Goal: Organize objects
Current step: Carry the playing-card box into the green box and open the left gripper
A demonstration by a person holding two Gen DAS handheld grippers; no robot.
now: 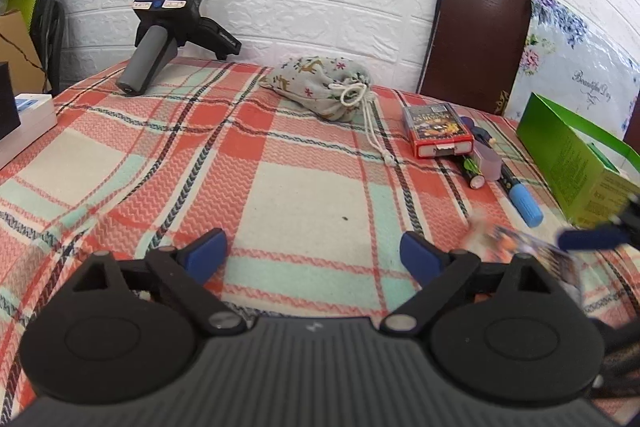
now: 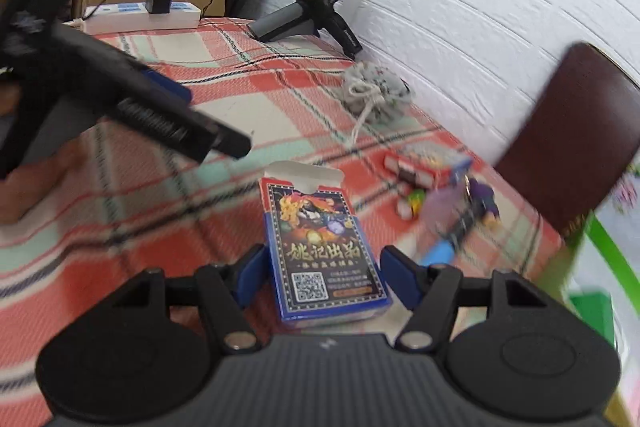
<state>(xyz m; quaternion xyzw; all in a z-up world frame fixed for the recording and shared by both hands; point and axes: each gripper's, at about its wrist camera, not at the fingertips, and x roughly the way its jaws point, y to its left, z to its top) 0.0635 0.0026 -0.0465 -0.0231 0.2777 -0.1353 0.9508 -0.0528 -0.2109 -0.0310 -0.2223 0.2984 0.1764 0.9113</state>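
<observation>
So right gripper (image 2: 322,273) clamps the blue card box (image 2: 320,247) for sorting, flap open; left gripper (image 1: 312,253) hangs released, holding nothing.

You've got a blue card box (image 2: 326,251) with big gold Chinese lettering too blurred to spell out, and a QR code printed below it. Off to your right, the floral sheet (image 1: 576,67) against the wall reads "Beautiful Day" in script. Print on the green box (image 1: 576,163) is too small to read.
</observation>
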